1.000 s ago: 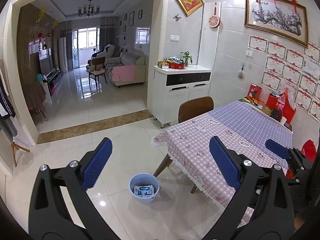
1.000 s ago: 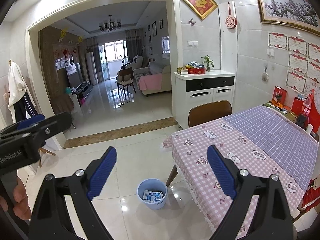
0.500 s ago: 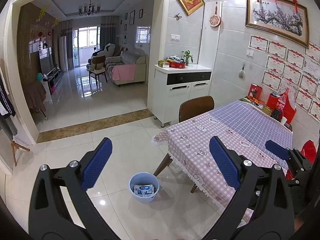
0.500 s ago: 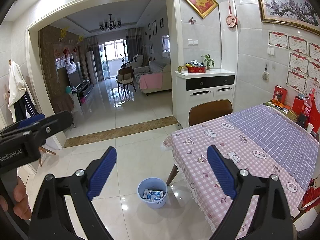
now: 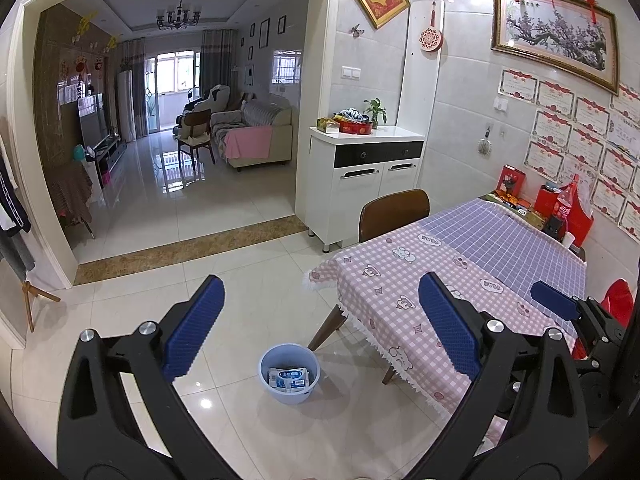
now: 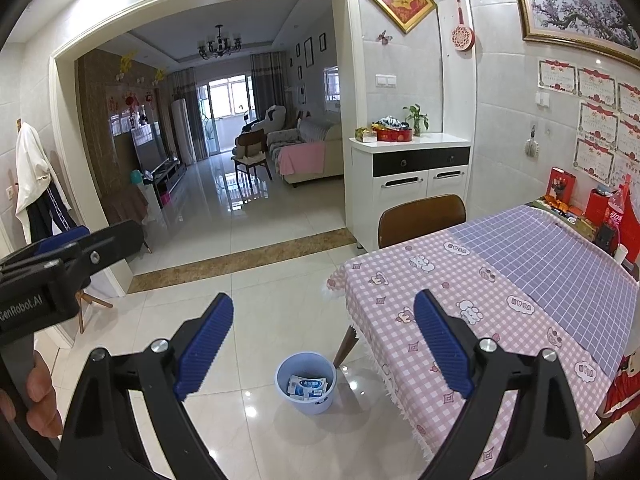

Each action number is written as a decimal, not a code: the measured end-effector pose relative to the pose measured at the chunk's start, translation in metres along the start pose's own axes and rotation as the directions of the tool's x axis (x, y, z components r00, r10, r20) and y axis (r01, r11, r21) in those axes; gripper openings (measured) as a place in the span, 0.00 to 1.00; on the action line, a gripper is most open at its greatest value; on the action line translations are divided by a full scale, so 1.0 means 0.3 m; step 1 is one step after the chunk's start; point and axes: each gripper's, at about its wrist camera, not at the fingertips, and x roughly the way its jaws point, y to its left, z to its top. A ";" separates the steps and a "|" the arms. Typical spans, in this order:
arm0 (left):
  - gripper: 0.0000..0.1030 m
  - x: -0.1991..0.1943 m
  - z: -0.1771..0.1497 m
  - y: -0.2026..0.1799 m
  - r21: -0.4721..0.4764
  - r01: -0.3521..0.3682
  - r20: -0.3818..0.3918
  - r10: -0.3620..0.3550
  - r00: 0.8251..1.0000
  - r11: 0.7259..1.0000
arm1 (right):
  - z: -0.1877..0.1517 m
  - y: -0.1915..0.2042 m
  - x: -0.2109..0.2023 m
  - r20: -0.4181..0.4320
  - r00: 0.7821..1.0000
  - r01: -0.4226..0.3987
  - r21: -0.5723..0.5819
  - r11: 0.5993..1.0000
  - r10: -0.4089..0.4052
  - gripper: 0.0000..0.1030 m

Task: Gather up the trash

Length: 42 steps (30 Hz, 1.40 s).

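Note:
A small blue bin (image 5: pixel 289 374) stands on the white tiled floor beside the table's corner; it also shows in the right wrist view (image 6: pixel 306 383). White and blue packets (image 5: pixel 289 378) lie inside it, also seen in the right wrist view (image 6: pixel 307 387). My left gripper (image 5: pixel 318 322) is open and empty, held high above the floor with the bin between its blue pads. My right gripper (image 6: pixel 323 338) is open and empty, likewise above the bin. The right gripper also appears at the right edge of the left wrist view (image 5: pixel 576 312).
A table with a pink and purple checked cloth (image 5: pixel 460 276) fills the right side, with a brown chair (image 5: pixel 394 214) at its far end. Red boxes and a cola bottle (image 5: pixel 562 208) stand by the wall. A white cabinet (image 5: pixel 364 176) stands behind. A doorway opens onto a living room.

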 end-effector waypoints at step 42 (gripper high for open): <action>0.93 0.132 0.012 0.002 -0.002 -0.027 -0.034 0.027 0.999 1.000 | 0.025 -0.036 0.109 -0.044 0.999 -0.018 0.007 1.000 0.018 0.87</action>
